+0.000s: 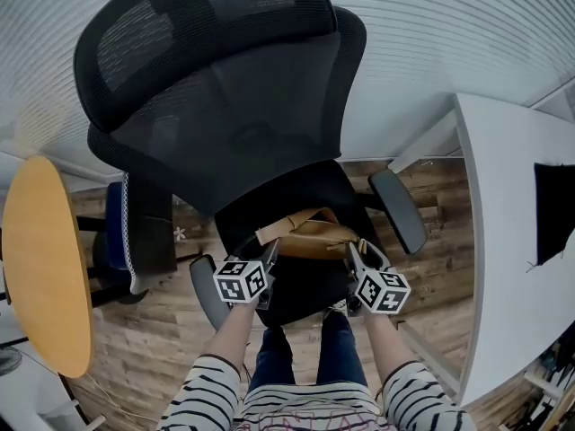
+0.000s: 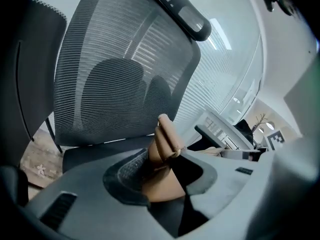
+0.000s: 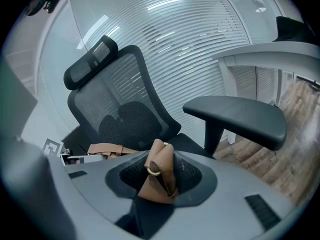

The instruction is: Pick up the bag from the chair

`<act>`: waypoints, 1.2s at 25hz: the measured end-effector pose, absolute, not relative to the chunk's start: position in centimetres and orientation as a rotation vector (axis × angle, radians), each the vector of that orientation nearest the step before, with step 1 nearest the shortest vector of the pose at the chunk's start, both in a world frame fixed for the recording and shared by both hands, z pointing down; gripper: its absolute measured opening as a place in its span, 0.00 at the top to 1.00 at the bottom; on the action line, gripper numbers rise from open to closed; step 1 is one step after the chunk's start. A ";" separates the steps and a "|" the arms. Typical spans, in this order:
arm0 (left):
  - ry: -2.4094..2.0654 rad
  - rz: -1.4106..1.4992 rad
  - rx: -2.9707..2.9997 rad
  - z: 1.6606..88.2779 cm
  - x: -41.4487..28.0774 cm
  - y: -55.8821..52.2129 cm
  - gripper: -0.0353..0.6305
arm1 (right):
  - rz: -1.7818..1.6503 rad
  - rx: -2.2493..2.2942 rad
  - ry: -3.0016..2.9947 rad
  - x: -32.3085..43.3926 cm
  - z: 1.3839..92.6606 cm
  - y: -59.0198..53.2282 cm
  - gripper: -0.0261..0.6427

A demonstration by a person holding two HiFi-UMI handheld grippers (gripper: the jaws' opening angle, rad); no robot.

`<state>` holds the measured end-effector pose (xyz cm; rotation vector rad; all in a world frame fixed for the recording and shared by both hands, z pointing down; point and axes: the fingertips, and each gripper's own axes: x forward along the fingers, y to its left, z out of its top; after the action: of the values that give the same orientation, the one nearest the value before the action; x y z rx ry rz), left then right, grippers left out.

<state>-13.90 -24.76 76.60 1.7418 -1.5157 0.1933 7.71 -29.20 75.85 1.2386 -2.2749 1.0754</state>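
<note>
A tan leather bag (image 1: 310, 237) lies on the seat of a black mesh office chair (image 1: 225, 106), close to the seat's front. My left gripper (image 1: 271, 250) is shut on the bag's left end; in the left gripper view a tan strap (image 2: 164, 139) stands up pinched between the jaws. My right gripper (image 1: 352, 251) is shut on the bag's right end, where a folded tan tab with a metal ring (image 3: 159, 171) sits between the jaws. The bag's body (image 3: 105, 148) shows beyond it on the seat. Whether the bag is lifted off the seat I cannot tell.
The chair's armrests (image 1: 400, 209) (image 1: 207, 293) flank both grippers. A round yellow table (image 1: 45, 259) stands at the left with a blue chair (image 1: 117, 232) beside it. A white desk (image 1: 512, 241) curves along the right. The floor (image 1: 135, 366) is wood planks.
</note>
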 end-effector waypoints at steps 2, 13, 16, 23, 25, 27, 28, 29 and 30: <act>-1.504 0.202 1.766 75.8 -13.7 -24.6 0.70 | 1.081 1.253 -2.274 7.9 75.2 -28.8 0.73; -1.430 0.221 1.921 69.2 -12.1 -23.9 0.70 | 1.093 1.414 -2.281 10.0 68.6 -25.8 0.74; -1.405 0.213 1.975 66.8 -11.4 -23.9 0.71 | 1.061 1.476 -2.279 10.8 66.0 -25.0 0.74; -1.366 0.170 2.074 61.0 -9.6 -23.2 0.71 | 0.976 1.596 -2.292 12.7 59.6 -23.1 0.74; -1.353 0.164 2.103 59.3 -9.1 -23.0 0.71 | 0.958 1.630 -2.297 13.2 57.9 -22.4 0.74; -1.339 0.159 2.128 57.7 -8.8 -22.6 0.71 | 0.937 1.659 -2.303 13.5 56.3 -21.7 0.75; -1.332 0.156 2.141 57.0 -8.6 -22.5 0.71 | 0.925 1.673 -2.306 13.7 55.5 -21.4 0.75; -1.326 0.151 2.154 56.2 -8.4 -22.4 0.71 | 0.912 1.688 -2.309 13.9 54.8 -21.1 0.75; -1.320 0.146 2.167 55.5 -8.1 -22.2 0.71 | 0.899 1.702 -2.312 14.1 54.0 -20.8 0.75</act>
<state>-8.14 -22.25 55.52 2.1670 -1.3202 0.1458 14.12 -20.81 54.03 1.7024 -2.3118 0.8990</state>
